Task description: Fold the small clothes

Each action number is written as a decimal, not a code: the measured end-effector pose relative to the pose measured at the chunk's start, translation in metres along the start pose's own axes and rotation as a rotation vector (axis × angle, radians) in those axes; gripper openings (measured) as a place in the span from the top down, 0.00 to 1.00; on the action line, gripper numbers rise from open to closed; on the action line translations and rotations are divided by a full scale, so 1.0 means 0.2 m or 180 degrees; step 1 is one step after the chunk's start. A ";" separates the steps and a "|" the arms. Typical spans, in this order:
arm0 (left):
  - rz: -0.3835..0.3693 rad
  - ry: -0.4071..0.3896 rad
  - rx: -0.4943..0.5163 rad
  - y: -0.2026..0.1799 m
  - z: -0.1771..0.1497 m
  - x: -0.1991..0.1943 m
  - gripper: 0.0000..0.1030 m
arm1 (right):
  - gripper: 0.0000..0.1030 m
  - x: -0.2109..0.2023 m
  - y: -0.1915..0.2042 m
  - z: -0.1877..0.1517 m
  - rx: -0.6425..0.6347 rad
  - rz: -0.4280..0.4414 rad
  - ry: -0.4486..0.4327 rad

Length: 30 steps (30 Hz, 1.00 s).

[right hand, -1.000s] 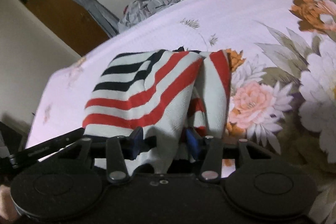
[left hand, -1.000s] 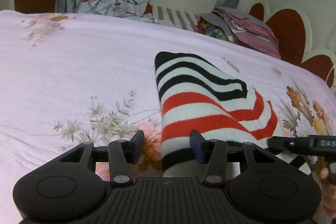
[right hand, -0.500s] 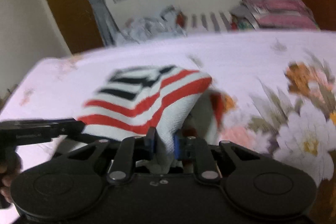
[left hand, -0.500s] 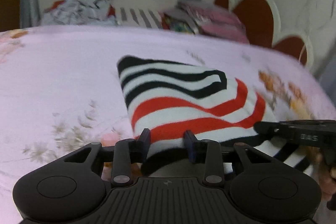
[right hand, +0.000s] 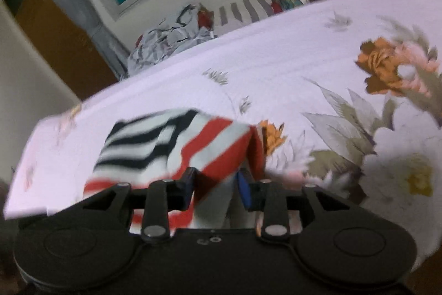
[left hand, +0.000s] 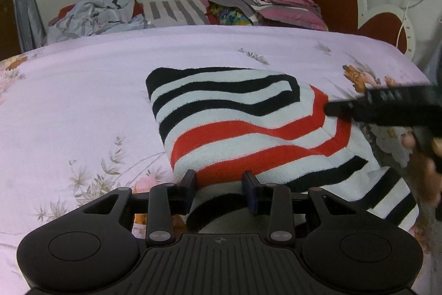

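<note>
Left wrist view: our left gripper [left hand: 219, 185] sits at the near hem of the striped knit sweater [left hand: 243, 126], jaws apart with a fold of hem between them but not pinched, so released. The sweater lies flat on the floral bedsheet [left hand: 83, 107], straight ahead of us, long axis running away and slightly left toward the black-striped far end. The right gripper [left hand: 386, 107] shows at the sweater's right edge, blurred.

Right wrist view: blurred. Our right gripper [right hand: 215, 188] has the sweater's [right hand: 165, 145] red-striped corner between its jaws; a gap shows beside the cloth, so we read it as let go, though blur leaves doubt. The cloth lies ahead and to the left. We judge both grippers about equally near; the left is squarer to the hem.
</note>
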<state>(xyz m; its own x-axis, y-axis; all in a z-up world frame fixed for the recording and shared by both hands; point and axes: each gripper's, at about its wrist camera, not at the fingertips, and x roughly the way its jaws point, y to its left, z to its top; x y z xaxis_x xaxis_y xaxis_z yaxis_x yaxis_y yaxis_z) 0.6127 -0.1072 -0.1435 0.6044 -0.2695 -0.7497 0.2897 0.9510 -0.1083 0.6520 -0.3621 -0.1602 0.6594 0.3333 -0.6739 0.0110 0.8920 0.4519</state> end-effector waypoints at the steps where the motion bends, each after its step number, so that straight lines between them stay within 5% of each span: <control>1: 0.0002 0.0006 0.0008 0.00 0.00 0.00 0.65 | 0.88 0.01 0.00 0.01 -0.0027 0.0035 -0.0015; 8: 0.0053 0.0024 0.0164 -0.04 0.01 -0.04 0.65 | 0.86 0.02 0.07 -0.05 -0.0644 -0.0494 0.0122; 12: -0.0039 -0.0171 0.0018 -0.01 -0.05 -0.22 0.65 | 0.79 -0.25 0.17 -0.06 -0.0793 -0.0253 -0.0113; 18: -0.0036 -0.0162 -0.0066 -0.02 -0.28 -0.37 0.65 | 0.83 -0.48 0.31 -0.30 -0.1302 0.0014 0.0068; 24: -0.0075 -0.0032 -0.0272 0.03 -0.39 -0.33 0.65 | 0.98 -0.38 0.32 -0.49 -0.1636 -0.0422 0.0403; 30: -0.0055 -0.0022 -0.0328 0.02 -0.44 -0.28 0.65 | 0.98 -0.36 0.27 -0.55 -0.1531 -0.0499 0.0419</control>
<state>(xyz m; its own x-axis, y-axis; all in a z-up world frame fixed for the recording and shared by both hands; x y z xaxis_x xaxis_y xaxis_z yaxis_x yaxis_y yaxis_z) 0.5143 -0.0748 -0.1594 0.6052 -0.2866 -0.7427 0.2224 0.9567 -0.1880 0.5216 -0.3037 -0.1506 0.5771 0.1926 -0.7937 -0.2650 0.9634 0.0411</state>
